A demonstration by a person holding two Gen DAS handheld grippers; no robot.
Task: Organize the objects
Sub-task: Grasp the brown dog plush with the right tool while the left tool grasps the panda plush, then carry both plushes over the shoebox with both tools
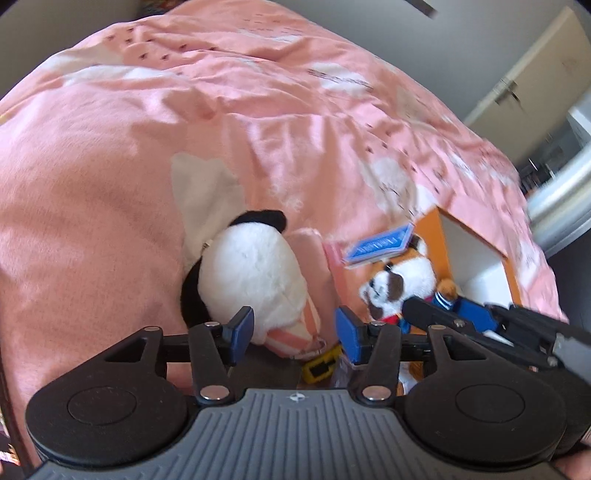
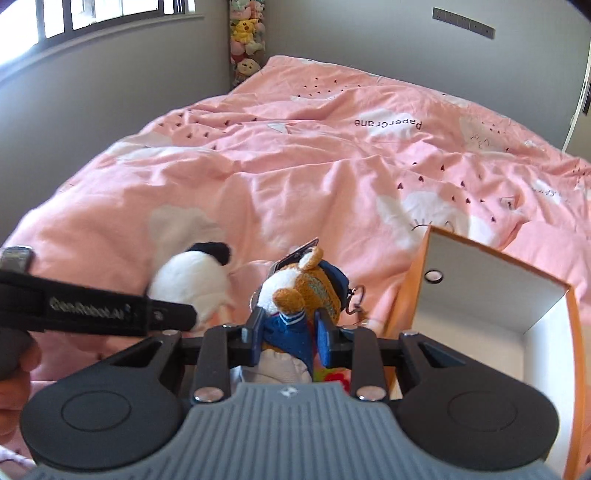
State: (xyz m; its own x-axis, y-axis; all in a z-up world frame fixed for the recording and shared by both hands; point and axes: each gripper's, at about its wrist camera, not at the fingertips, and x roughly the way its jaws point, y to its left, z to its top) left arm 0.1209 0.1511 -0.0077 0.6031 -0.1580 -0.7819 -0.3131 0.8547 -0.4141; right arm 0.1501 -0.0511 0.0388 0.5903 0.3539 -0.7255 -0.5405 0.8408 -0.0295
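A white and black plush panda (image 1: pixel 251 273) in a striped pink garment lies on the pink bed cover (image 1: pixel 110 184). My left gripper (image 1: pixel 293 334) is open just in front of it, jaws wide apart, holding nothing. My right gripper (image 2: pixel 290 334) is shut on a brown and white plush dog (image 2: pixel 295 295) in a blue outfit, its pads pressing the blue clothing. The dog (image 1: pixel 399 284) also shows in the left wrist view, with the right gripper (image 1: pixel 461 317) reaching in from the right. An orange box (image 2: pixel 480 280) with a white inside stands open just right of the dog.
A blue card or small book (image 1: pixel 380 245) lies behind the dog. A yellow and black object (image 1: pixel 321 363) lies under my left gripper. Plush toys (image 2: pixel 245 33) hang in the far room corner. The pink bed cover (image 2: pixel 332 166) stretches far ahead.
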